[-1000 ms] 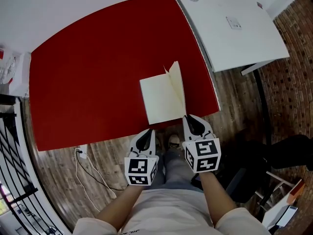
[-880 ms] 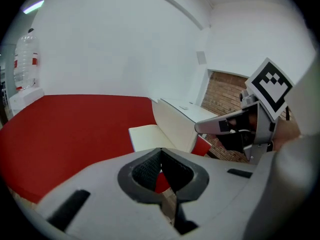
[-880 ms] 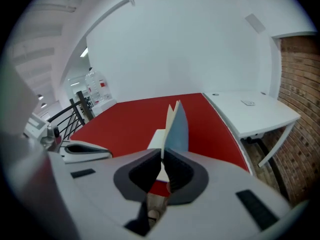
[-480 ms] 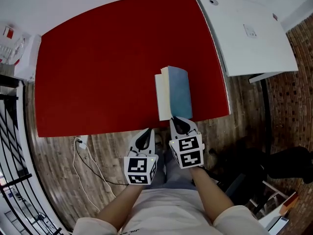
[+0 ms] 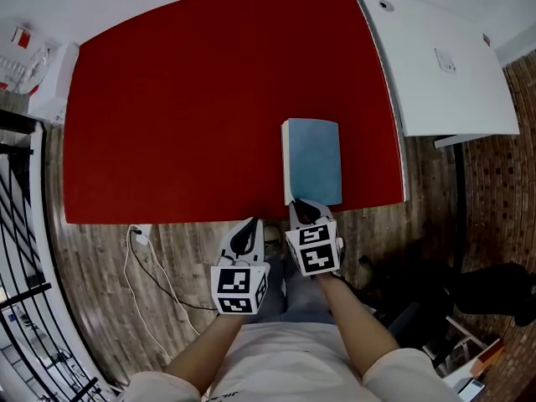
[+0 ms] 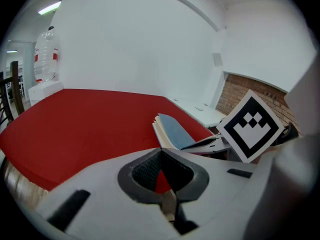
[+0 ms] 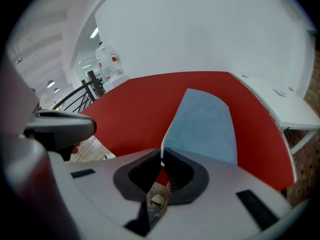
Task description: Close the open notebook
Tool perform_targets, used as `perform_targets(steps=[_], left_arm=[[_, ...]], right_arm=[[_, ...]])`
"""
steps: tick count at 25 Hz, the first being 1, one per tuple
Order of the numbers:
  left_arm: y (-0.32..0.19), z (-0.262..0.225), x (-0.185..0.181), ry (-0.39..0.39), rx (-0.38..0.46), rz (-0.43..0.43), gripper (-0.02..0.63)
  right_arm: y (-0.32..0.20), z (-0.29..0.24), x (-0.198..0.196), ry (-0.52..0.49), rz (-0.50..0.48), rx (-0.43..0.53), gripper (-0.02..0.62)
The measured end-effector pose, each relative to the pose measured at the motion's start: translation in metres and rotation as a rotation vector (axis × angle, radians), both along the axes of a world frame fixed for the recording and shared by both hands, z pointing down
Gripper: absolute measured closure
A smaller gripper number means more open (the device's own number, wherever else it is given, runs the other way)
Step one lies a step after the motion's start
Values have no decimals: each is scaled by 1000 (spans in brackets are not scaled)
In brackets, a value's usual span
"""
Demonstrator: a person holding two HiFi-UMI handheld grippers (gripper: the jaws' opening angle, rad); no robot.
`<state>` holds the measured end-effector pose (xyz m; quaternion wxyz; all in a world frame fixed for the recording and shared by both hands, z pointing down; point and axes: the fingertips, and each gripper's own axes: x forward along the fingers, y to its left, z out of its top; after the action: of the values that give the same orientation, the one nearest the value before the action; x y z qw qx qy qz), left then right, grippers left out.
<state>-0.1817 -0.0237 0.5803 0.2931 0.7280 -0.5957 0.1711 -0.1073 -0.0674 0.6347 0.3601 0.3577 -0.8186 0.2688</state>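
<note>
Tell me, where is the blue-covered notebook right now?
In the head view the blue-covered notebook lies closed near the front right edge of the red table, its near corner pinched by the right gripper.

A large red table [image 5: 209, 99] is set before a plain white wall [image 6: 135, 44], and a white table [image 5: 435, 65] is placed just beside it on the right. The floor [image 5: 100, 308] is laid in wood planks, on which a white plug and cable [image 5: 141, 234] are left. Brickwork [image 6: 234, 89] is seen at the right and a black railing [image 5: 21, 249] at the left. Light is given by ceiling strips [image 6: 49, 8].
</note>
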Motion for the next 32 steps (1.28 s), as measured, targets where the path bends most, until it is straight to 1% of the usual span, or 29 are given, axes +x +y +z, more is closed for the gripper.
perform_targets(steps=[9,14,22,27,32], left_arm=[[1,11,-18,2,-23,-24,600],[-1,14,-24,7,-28,-27,600],[-1,19,-24,12,-38,-18,600],[-2,17,-24,12,-35,-13,600],[0,17,-22,13,-37,-11,600]], right_arm=[[-3,25,-8,46,-21,-32,571],[-6,28,-11,86,-48,-16,571],[-4,30,-14,78,-49,-13,560],[1,31,-20,23,-15,-26,554],[1,35,-15,22,-13,-38,554]])
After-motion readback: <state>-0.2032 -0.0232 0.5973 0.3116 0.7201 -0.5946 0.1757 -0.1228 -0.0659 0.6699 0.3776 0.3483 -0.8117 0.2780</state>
